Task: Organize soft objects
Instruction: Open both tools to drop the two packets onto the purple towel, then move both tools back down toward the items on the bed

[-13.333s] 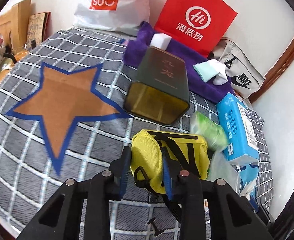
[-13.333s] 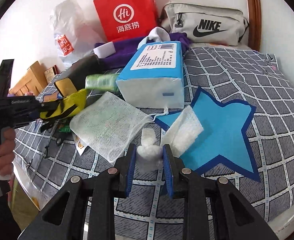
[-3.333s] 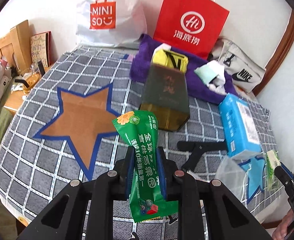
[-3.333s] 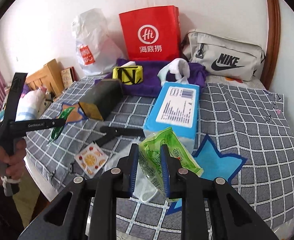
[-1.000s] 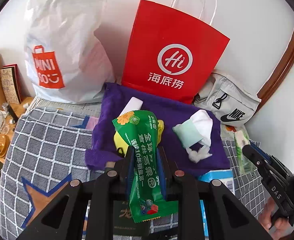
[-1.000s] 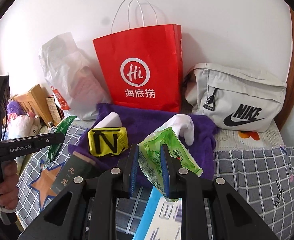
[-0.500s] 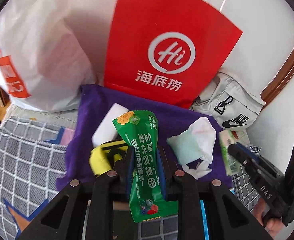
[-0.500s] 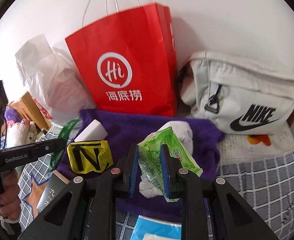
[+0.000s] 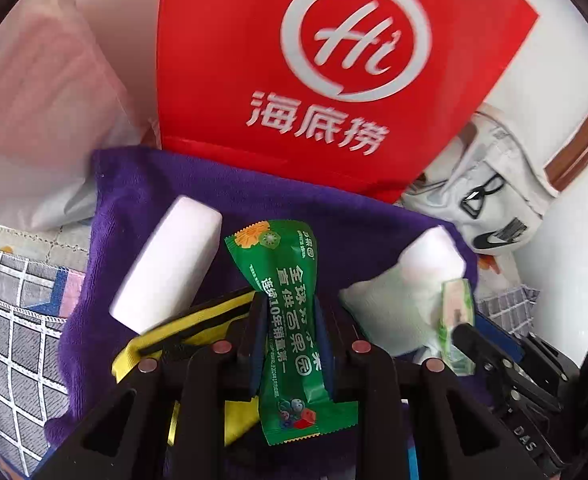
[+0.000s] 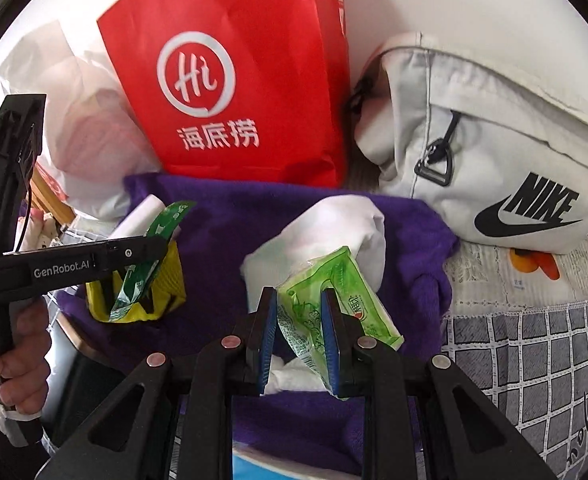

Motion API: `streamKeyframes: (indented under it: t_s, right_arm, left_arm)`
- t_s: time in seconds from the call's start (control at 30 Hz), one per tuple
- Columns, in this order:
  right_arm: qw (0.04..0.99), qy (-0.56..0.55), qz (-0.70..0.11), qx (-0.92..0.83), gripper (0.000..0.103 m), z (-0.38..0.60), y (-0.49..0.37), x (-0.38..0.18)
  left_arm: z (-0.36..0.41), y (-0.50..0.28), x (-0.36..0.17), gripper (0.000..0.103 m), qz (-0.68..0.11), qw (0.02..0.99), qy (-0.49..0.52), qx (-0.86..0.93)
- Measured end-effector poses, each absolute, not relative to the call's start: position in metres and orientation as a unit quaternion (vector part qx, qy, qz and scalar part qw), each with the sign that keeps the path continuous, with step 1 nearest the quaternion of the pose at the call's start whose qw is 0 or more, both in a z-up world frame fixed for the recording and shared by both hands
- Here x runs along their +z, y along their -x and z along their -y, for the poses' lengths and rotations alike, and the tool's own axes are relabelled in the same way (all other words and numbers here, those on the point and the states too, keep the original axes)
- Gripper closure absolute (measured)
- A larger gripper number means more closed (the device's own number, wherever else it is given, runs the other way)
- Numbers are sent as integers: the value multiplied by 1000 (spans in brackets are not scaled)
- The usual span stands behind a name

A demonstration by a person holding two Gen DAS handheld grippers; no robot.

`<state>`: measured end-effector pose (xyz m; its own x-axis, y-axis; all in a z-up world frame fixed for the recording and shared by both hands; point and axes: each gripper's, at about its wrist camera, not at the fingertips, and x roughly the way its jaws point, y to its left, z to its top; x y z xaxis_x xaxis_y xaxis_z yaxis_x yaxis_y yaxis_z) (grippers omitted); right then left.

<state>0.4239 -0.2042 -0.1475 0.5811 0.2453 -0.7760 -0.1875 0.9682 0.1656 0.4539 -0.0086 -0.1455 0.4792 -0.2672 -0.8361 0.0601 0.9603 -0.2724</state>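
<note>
Both grippers have dropped closer to the purple towel than a second ago; the red bag now fills the left view. The left gripper stays clamped on the dark green snack packet above the yellow pouch; the right gripper stays pinched on the light green packet over the white cloth — the pouch is mostly hidden; the towel's near edge is cut off.

Yellow pouch mostly hidden behind the left gripper; red bag top cut off.
</note>
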Motion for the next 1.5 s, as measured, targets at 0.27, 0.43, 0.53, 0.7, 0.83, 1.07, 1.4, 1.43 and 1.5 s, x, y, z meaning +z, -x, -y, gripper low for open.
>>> streamKeyframes:
  t_s: [0.27, 0.43, 0.53, 0.7, 0.83, 1.07, 1.4, 1.43, 1.5]
  right_arm:
    - [873, -52, -465, 135, 77, 208, -432, -162]
    - [874, -47, -465, 136, 71, 206, -430, -159]
    - [873, -53, -465, 136, 57, 206, -431, -159]
    - [875, -48, -461, 140, 48, 203, -429, -155]
    - [887, -37, -442, 133, 45, 201, -422, -146]
    - [900, -50, -418, 116, 45, 208, -415, -128]
    - [898, -103, -413, 109, 40, 224, -374, -97]
    - [899, -99, -412, 108, 40, 223, -367, -95]
    - [900, -89, -414, 103, 40, 224, -351, -92]
  left_arm:
    - [-2, -460, -155, 78, -512, 845, 118, -97]
    - [-1, -459, -155, 76, -517, 843, 112, -99]
    - [-3, -459, -155, 70, -521, 839, 117, -105]
    - [0, -462, -155, 56, -524, 833, 132, -116]
    - [0, -458, -150, 52, -522, 836, 123, -116]
    - [0, -449, -129, 52, -505, 848, 116, -113]
    - [-7, -412, -86, 52, -471, 871, 98, -97]
    - [-7, -405, -82, 52, -472, 870, 101, -105]
    - [-6, -390, -73, 52, -465, 873, 93, -110]
